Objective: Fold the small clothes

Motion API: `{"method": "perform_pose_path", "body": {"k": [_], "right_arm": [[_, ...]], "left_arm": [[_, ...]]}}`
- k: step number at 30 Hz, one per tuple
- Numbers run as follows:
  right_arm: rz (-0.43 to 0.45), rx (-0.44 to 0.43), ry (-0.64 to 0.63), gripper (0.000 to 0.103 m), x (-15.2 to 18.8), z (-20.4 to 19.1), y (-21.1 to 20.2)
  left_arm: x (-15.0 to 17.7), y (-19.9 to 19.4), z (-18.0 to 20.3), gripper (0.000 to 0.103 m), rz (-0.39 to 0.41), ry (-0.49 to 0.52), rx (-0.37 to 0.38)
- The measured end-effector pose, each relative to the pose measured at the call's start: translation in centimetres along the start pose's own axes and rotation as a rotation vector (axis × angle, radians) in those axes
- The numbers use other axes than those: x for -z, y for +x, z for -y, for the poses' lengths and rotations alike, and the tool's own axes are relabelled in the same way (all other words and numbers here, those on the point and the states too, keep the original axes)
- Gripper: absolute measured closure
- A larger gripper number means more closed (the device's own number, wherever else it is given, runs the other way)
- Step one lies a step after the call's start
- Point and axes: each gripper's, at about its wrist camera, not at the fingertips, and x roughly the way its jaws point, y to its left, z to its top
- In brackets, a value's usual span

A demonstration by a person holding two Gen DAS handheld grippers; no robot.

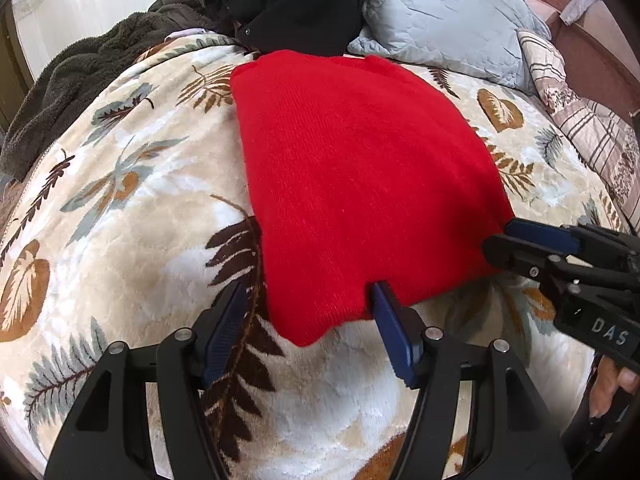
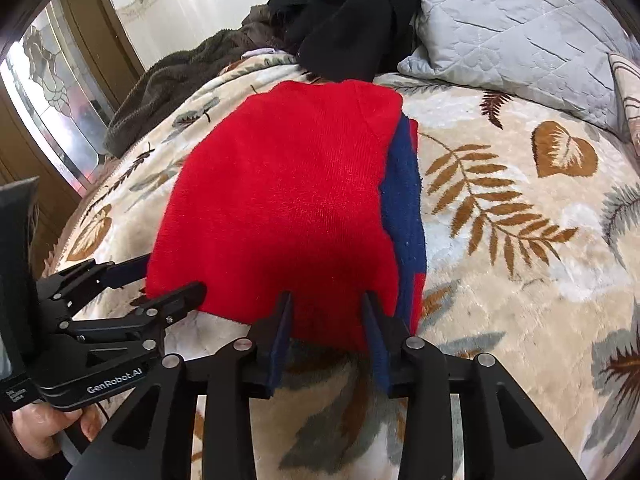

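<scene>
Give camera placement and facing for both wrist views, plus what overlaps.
Left wrist: on the left gripper, low over the leaf-print blanket, facing the red garment's near-left corner; own open fingers and the right gripper show.
Right wrist: on the right gripper, facing the garment's near-right edge; a blue layer shows, plus the left gripper.
Shared: garment, blanket, black clothes, grey pillow.

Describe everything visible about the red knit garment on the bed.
The red knit garment is fine-ribbed and fuzzy, folded into a flat, rounded-cornered block on the leaf-print blanket. A navy panel shows along one side edge. Its far end touches black clothing. Both grippers, left and right, straddle its near edge with jaws open.
</scene>
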Motion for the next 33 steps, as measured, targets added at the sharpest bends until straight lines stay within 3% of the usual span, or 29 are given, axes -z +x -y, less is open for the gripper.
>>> {"method": "perform_pose_path", "body": {"k": [19, 25, 30, 33], "right_arm": [[0.029, 0.007, 0.015, 0.061, 0.8, 0.0, -2.7], [0.057, 0.007, 0.003, 0.038, 1.2, -0.8, -4.0], [0.072, 0.02, -0.02, 0.023, 1.5, -1.5, -5.1], [0.072, 0.02, -0.019, 0.014, 1.7, -1.5, -5.8]], "left_arm": [[1.7, -1.8, -0.1, 0.039, -0.008, -0.066, 0.001], [2.4, -3.0, -0.6, 0.036, 0.004, -0.096, -0.01], [2.8, -4.2, -1.1, 0.018, 0.027, -0.119, -0.021], [2.9, -5.2, -1.4, 0.018, 0.041, -0.132, -0.009]]}}
